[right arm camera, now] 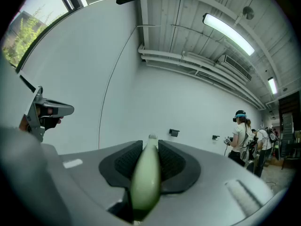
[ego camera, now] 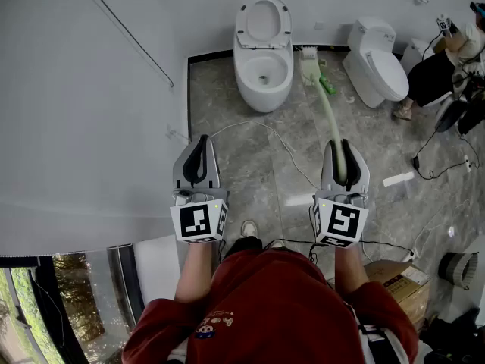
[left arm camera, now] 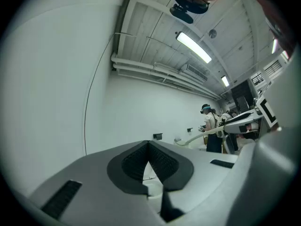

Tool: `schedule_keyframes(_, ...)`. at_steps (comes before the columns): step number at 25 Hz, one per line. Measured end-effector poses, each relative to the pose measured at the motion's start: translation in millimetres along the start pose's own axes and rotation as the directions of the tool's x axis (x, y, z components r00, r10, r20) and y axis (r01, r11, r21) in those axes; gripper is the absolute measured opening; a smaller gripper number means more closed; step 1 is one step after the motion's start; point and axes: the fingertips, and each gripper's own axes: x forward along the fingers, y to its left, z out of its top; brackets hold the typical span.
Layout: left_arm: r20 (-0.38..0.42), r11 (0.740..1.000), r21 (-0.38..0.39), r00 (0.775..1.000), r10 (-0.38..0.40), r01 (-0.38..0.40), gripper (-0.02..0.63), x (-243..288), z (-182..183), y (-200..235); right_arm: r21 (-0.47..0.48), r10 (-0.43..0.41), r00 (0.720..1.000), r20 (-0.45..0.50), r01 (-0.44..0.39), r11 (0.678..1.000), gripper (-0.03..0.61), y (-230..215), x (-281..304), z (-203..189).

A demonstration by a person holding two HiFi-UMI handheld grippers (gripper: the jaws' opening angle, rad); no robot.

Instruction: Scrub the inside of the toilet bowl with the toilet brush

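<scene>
An open white toilet (ego camera: 262,63) stands against the far wall, its lid up and its bowl bare. My right gripper (ego camera: 342,145) is shut on the pale green handle of the toilet brush (ego camera: 331,123). The handle runs forward, and the white bristle head (ego camera: 309,58) hangs over the floor just right of the bowl. In the right gripper view the handle (right arm camera: 146,175) lies clamped between the dark pads (right arm camera: 176,164). My left gripper (ego camera: 201,139) is held level with it on the left, shut on nothing, jaw tips meeting (left arm camera: 148,144).
A second toilet (ego camera: 377,65) with its lid down stands to the right. A person (ego camera: 447,59) is at the far right. Cables (ego camera: 280,146) trail over the grey tiles. A cardboard box (ego camera: 403,280) sits near my right side. A white wall (ego camera: 83,112) runs along the left.
</scene>
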Motion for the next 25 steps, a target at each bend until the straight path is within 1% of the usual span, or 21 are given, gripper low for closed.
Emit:
schedule_keyframes(7, 0.009, 1.0, -0.008, 1.0, -0.009, 0.009, 0.006, 18.7, -2.8, 18.1, -0.008, 0.0, 1.0, 0.0, 0.0, 1.0, 0.115, 17.1, 24.7, 2.5)
schedule_keyframes(14, 0.021, 0.999, -0.006, 0.999, -0.033, 0.033, 0.006, 40.1, -5.7, 47.2, -0.006, -0.01, 1.0, -0.007, 0.01, 1.0, 0.115, 41.7, 51.6, 6.0)
schedule_keyframes(20, 0.013, 0.999, -0.033, 0.999, -0.042, 0.042, 0.006, 54.7, -20.8, 67.0, -0.002, -0.022, 0.999, -0.027, 0.022, 1.0, 0.115, 57.0, 71.3, 3.0)
schedule_keyframes(25, 0.003, 0.998, -0.053, 0.999, -0.035, 0.035, 0.006, 68.5, -32.3, 80.8, -0.007, -0.021, 0.999, -0.039, 0.021, 1.0, 0.115, 64.9, 92.1, -1.0)
